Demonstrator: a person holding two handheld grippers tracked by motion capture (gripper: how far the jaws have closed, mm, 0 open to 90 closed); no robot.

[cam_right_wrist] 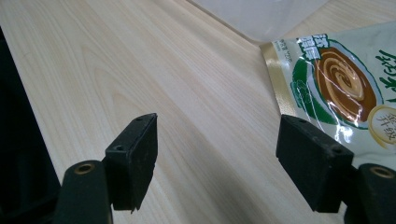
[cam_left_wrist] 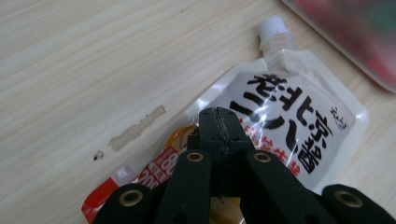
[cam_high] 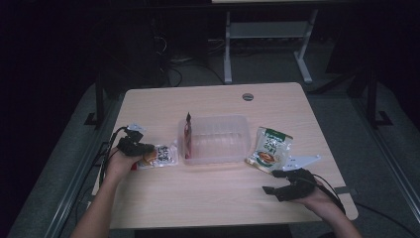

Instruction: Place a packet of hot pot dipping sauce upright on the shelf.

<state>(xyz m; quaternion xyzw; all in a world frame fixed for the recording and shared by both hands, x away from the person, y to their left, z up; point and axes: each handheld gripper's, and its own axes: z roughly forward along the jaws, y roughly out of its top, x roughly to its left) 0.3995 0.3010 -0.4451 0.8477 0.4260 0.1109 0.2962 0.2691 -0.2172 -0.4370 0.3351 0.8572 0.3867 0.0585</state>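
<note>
The work looks like packing snack packets into a bin, and it seems roughly a third done. At the left of the light wooden counter [cam_high: 208, 198], the left gripper [cam_left_wrist: 219, 122] has its jaws pressed together, with no packet visibly between them, right over the white spouted drink pouch with black lettering [cam_left_wrist: 289, 126], which lies flat just left of the clear rectangular plastic bin [cam_high: 218, 140]. A red packet [cam_high: 187, 136] already stands inside at the bin's left wall. Just right of the bin lies the green-and-white soup sachet [cam_high: 270, 148], untouched. Nearby, the right gripper [cam_right_wrist: 217, 156] hovers with jaws apart and empty.
</note>
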